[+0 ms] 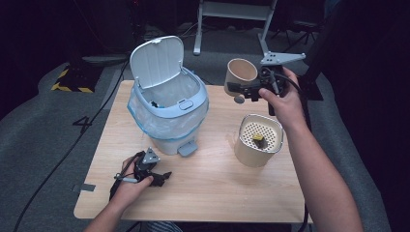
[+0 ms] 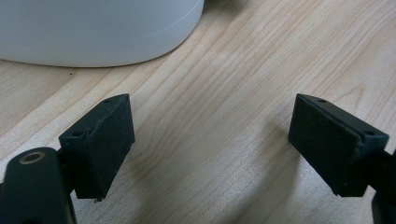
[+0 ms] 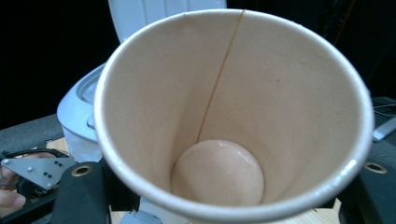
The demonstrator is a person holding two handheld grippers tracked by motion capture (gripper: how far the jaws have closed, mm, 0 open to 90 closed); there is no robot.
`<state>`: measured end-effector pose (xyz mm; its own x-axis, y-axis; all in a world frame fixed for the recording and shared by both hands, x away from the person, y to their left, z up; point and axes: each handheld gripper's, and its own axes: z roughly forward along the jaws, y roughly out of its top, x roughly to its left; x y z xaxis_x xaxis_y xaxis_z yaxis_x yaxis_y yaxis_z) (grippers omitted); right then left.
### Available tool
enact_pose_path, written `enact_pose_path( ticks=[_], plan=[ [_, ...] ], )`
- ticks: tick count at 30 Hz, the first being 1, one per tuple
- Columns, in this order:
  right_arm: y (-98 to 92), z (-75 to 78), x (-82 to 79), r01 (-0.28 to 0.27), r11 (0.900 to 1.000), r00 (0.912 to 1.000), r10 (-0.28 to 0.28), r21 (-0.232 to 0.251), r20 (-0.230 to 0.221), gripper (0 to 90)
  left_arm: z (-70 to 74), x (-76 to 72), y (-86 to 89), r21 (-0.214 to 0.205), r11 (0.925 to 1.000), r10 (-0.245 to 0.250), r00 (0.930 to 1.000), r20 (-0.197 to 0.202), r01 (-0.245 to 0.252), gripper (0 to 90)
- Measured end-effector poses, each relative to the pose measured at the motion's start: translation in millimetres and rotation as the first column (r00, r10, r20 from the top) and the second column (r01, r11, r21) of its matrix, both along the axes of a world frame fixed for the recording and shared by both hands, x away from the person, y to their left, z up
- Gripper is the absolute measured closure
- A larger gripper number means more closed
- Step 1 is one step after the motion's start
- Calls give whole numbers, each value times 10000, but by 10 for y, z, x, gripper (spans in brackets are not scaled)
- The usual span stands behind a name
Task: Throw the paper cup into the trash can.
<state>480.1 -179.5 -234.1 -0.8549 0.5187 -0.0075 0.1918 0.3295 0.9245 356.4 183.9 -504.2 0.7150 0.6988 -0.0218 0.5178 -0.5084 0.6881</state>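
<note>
- Dark surroundings frame a pale wooden table (image 1: 203, 193) that carries a pedal bin, a perforated holder and both working hands.
- Right gripper (image 1: 241, 90): jaws spread wide and clamped on a paper cup (image 1: 241, 73), one jaw at each side of the wall near its base. The cup is held clear of the table, tipped so its mouth faces the gripper's own camera; in the right gripper view the inside of the cup (image 3: 233, 116) looks empty, with a faint sheen on the bottom.
- Just beyond the cup stands the pedal bin (image 1: 167, 104), lid (image 1: 155, 60) raised, blue liner folded over the rim.
- Below the right hand, near the table's right edge, sits the cream perforated holder (image 1: 258, 140) with a small dark-and-yellow item on its grid.
- Left gripper (image 1: 162, 178): jaws wide apart, nothing between them, low over bare wood just in front of the bin's base (image 2: 98, 32), beside the pedal (image 1: 187, 148).
- Judgement: the step looks like carrying the cup to the open bin. Keep the squeeze light so the thin wall does not buckle, bring the mouth fully over the liner before letting go, and keep clear of the raised lid.
</note>
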Motion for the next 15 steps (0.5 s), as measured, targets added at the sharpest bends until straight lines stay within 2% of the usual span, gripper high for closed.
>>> enact_pose_path(
  ticks=[15],
  plan=[
    [723,-29,154,-825,9963,9956,834,232,-433,306,-1,0,-1,-13,10000,7,10000,-15,-7,144]
  ],
)
